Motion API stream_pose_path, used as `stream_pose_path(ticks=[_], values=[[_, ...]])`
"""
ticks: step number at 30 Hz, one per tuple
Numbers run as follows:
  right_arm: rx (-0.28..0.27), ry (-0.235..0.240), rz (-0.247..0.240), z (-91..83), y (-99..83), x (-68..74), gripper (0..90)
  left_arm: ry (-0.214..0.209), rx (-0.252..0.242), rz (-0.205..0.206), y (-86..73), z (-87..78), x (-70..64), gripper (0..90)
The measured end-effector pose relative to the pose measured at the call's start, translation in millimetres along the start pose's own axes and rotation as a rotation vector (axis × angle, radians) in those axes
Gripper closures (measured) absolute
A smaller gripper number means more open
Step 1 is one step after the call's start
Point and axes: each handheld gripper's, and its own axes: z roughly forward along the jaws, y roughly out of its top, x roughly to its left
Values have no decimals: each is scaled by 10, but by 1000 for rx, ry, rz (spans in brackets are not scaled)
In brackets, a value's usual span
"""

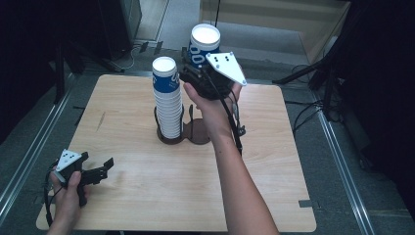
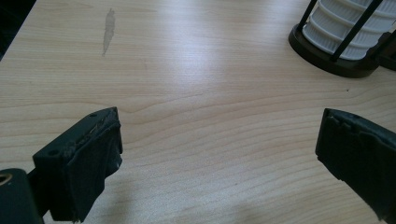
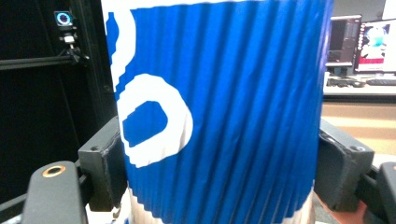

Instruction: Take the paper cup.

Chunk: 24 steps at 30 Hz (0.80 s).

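**One cup lifted, the stack waiting**

Pale wood-grain covers the table (image 1: 147, 196), square with rounded corners, set on a grey floor in a dim room. Nearest, at about 8 o'clock on the table, the left gripper (image 1: 100, 169) rests low over the wood, its fingers (image 2: 79, 172) spread wide with nothing between them.

Toward the middle stands a tall stack of cups (image 1: 167, 98), blue and white with ribbed walls, upright in a dark wire holder (image 1: 171, 136). A second dark ring base (image 1: 198, 132) sits just beside it at 3 o'clock, and appears unfilled.

Farther off, around 12 o'clock, the right gripper (image 1: 195, 68) holds a single blue cup (image 1: 203, 45) in the air, upside down, above the far edge. Its fingers (image 3: 105, 172) press both sides of the corrugated wall.

Such a cup is likely light and easily crushed; the ribbing gives grip. A gentle hold at mid-wall, as here, seems wiser than pinching the thin rim.
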Motion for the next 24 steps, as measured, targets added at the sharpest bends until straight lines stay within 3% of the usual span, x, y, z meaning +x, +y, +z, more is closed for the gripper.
stream_pose_path(ticks=[12,24], values=[[2,-29,-31,-211,-107,-224,188,20,1,9,0,5,-19,12],[13,-57,-15,-376,-241,-438,188,21,-1,9,-2,6,-25,12]])
